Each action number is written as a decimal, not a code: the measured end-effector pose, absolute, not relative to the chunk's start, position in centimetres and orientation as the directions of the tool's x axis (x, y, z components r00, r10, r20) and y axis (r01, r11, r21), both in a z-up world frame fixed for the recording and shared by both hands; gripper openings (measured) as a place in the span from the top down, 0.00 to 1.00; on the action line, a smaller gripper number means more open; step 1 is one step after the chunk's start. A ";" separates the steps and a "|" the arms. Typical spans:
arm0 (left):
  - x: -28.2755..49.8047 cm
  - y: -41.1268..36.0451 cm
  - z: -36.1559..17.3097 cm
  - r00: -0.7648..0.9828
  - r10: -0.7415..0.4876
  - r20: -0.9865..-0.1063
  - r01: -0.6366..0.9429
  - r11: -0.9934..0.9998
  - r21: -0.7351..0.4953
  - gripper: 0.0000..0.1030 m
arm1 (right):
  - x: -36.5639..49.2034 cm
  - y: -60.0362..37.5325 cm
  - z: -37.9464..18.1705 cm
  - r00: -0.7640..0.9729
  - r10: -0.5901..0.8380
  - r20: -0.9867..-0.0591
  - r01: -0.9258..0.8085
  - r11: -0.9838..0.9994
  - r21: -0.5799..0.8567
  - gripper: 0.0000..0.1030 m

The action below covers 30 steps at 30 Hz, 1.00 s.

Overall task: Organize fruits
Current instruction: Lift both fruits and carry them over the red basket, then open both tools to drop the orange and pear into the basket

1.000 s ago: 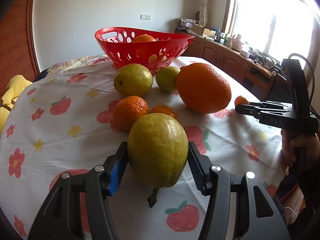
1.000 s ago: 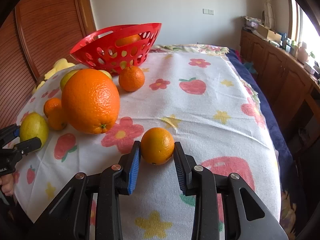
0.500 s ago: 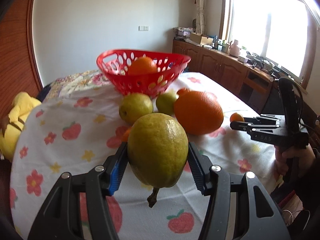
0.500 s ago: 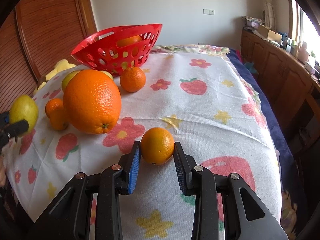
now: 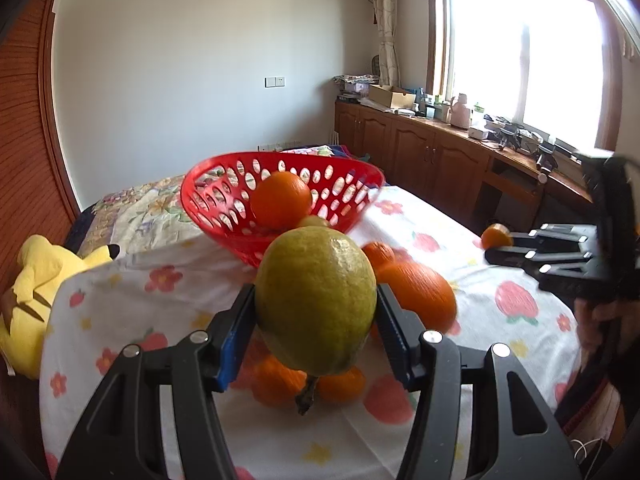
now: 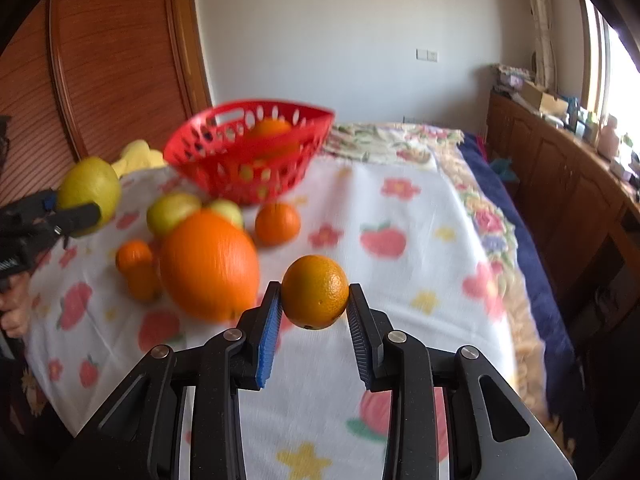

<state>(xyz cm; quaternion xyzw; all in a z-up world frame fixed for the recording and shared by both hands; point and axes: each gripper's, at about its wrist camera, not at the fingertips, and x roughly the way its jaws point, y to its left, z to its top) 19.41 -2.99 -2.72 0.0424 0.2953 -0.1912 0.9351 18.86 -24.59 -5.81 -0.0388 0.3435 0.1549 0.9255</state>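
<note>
1. The left gripper [image 5: 316,320] pinches a pear [image 5: 316,300] by its sides and holds it clear of the cloth [image 5: 132,304], stem down. The skin is smooth and rounded where the pads meet it, so a quick swing may let the pear roll out and drop onto the fruit below.
2. The right gripper [image 6: 314,312] pinches a small orange [image 6: 315,292] only near its fingertips, also in the air. With so little pad on a round fruit, a jolt may squeeze it forward and out.
3. The basket [image 5: 280,200] sits at the far end of the cloth, behind the loose fruit. It already holds an orange [image 5: 280,200] and looks tilted in the right view. A drop from high up may bounce fruit back out or tip it.
4. Both hands probably head for the same basket. They may collide over the rim if they arrive together.
5. A big orange [image 6: 208,264], two green fruits and several small ones lie between the grippers and the basket. A low path may knock them rolling toward the cloth's edge.
6. The cloth lies on a soft bed, so the basket may shift when fruit lands.
</note>
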 end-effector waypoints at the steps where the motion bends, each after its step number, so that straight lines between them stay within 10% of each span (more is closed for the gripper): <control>1: 20.0 -3.0 -2.6 0.753 -0.332 -0.569 0.383 0.923 -0.032 0.45 | 19.3 -24.5 -5.0 0.722 0.262 -0.640 -0.320 0.947 0.027 0.69; 30: 32.9 -2.5 -3.2 0.727 -0.327 -0.604 0.372 0.927 -0.054 0.45 | 35.2 -15.7 -2.4 0.635 0.379 -0.673 -0.547 0.836 -0.045 0.69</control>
